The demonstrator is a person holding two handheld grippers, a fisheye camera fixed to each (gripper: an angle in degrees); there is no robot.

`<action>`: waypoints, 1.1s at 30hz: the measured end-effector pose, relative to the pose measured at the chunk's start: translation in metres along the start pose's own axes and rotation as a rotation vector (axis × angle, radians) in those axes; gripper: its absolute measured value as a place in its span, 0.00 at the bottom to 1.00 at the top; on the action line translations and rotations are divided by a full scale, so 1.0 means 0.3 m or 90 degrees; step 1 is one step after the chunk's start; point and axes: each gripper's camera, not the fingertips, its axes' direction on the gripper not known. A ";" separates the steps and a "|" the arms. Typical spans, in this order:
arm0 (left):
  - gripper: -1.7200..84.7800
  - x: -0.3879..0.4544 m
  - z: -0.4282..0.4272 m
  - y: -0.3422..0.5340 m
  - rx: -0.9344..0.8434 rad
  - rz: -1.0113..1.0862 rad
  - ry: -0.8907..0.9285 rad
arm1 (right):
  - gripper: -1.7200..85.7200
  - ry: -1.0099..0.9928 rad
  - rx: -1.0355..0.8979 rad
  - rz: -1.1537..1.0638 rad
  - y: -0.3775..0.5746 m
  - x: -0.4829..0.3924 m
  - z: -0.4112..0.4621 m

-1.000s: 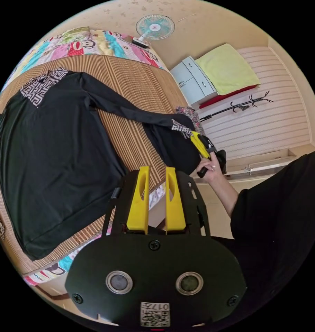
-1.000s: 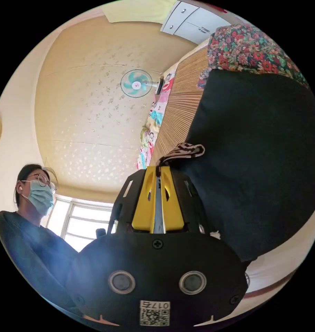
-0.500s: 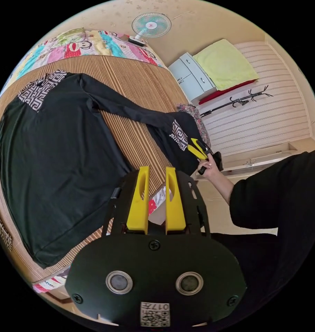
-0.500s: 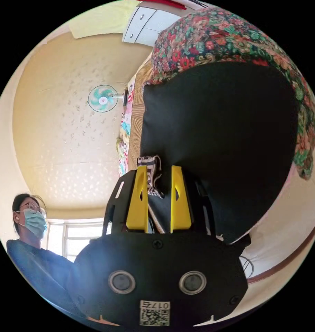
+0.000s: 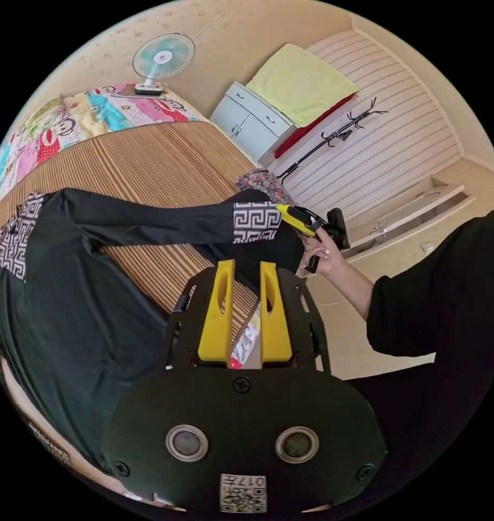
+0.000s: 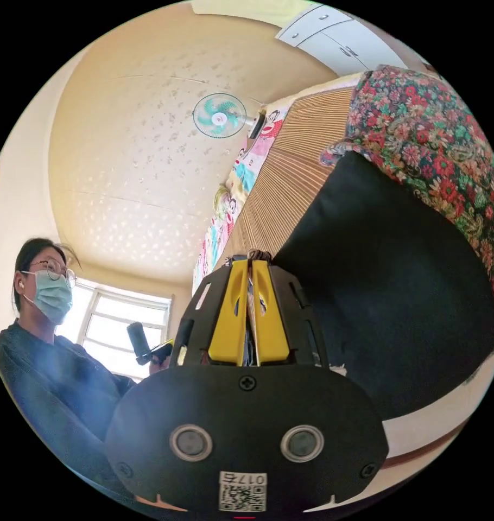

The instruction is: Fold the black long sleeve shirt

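The black long sleeve shirt (image 5: 68, 315) lies flat on a bamboo mat (image 5: 149, 157) on the bed. One sleeve (image 5: 160, 222) stretches out to the bed's corner, ending in a black-and-white patterned cuff (image 5: 256, 221). In the left gripper view a hand holds my right gripper (image 5: 284, 209) at that cuff. In the right gripper view my right gripper (image 6: 251, 263) is shut, with the cuff (image 6: 256, 254) pinched between its jaws. My left gripper (image 5: 246, 266) hovers open over the bed's edge, holding nothing. It also appears small in the right gripper view as the left gripper (image 6: 160, 347).
A black cloth (image 6: 393, 282) and a floral cloth (image 6: 437, 152) hang over the bed's corner. A cartoon quilt (image 5: 95, 108) and a fan (image 5: 163, 54) sit at the far side. A white cabinet (image 5: 247, 122) and a coat rack (image 5: 334, 135) stand beyond. The person's dark sleeve (image 5: 448, 304) is at the right.
My right gripper stood open around the cuff half a second ago and has shut on it again, drawing the sleeve straighter. The left gripper's view has swung; its jaws stay open.
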 end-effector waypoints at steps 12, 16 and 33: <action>0.19 -0.227 -0.369 -0.079 0.087 -0.396 0.184 | 0.04 0.132 -0.102 -0.352 0.199 -0.892 0.282; 0.20 -0.287 -0.489 -0.025 0.055 -0.444 0.105 | 0.04 0.172 -0.178 -0.487 0.363 -1.111 0.409; 0.01 -0.220 -0.737 -0.130 0.023 -0.433 0.151 | 0.12 0.197 -0.228 -0.575 0.410 -1.374 0.223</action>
